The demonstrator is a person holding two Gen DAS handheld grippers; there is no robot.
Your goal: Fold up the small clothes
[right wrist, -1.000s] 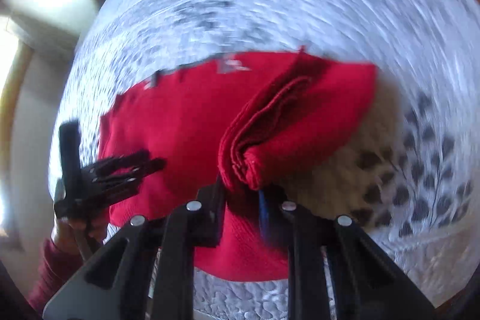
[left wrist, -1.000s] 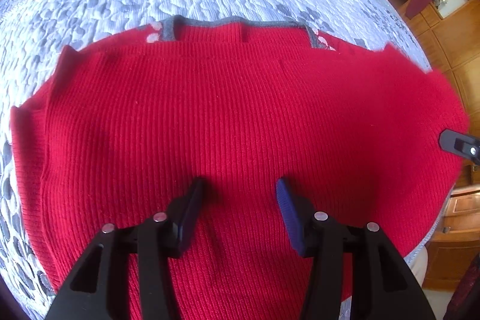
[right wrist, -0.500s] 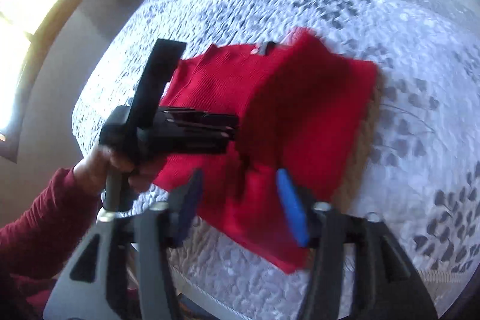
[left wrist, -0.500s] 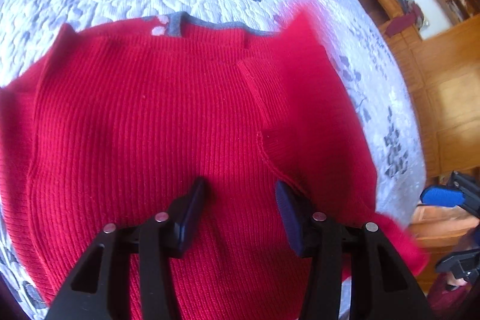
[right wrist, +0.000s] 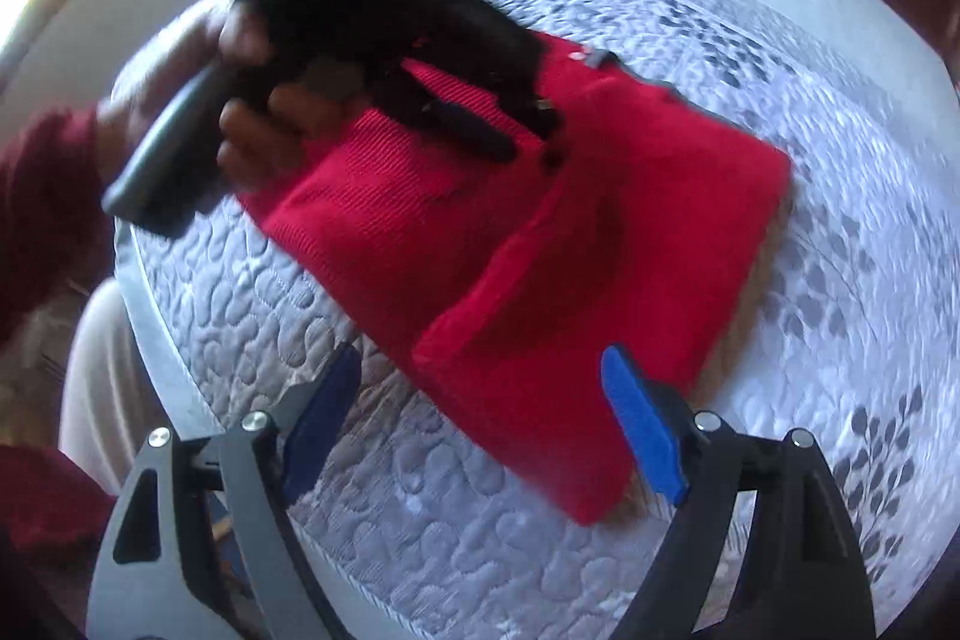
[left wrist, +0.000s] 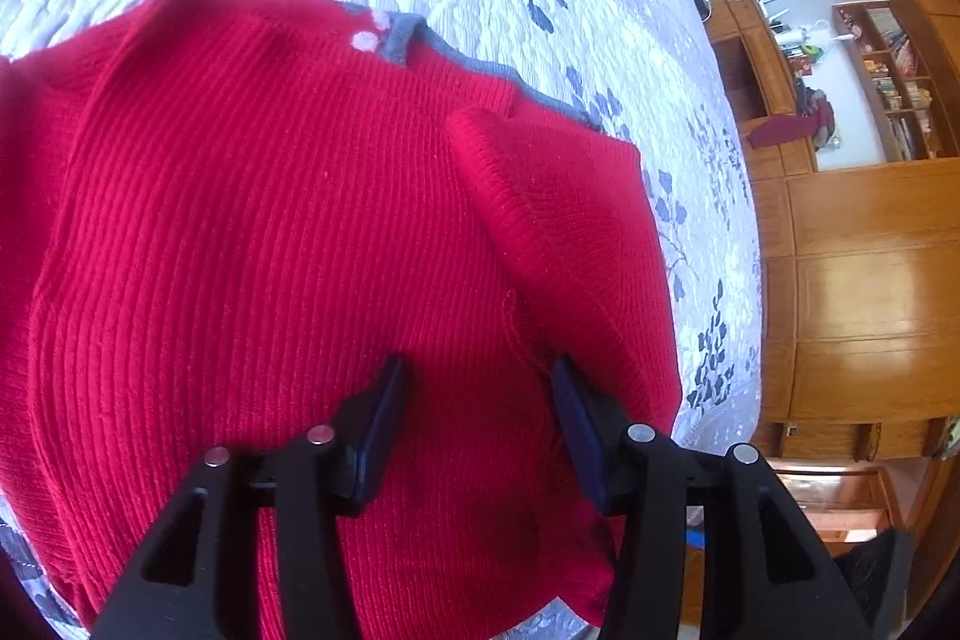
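On grey-white quilted bed point(right wrist: 810, 58) lies red ribbed knit sweater point(left wrist: 258, 244), one side folded inward. Left hand-held gripper point(left wrist: 474, 400) hovers half-spread w/ nothing pinched, prob. steadying; right hand-held gripper point(right wrist: 480, 418) opening, empty.

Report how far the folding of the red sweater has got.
Done: one side of the red sweater is folded in over the body; the folded flap lies flat on the quilted bedspread. In hand: nothing is gripped. The right gripper is opening, empty, beside the sweater's edge; the left gripper hovers open over the knit. Left: probably the other side, then folding it in half.
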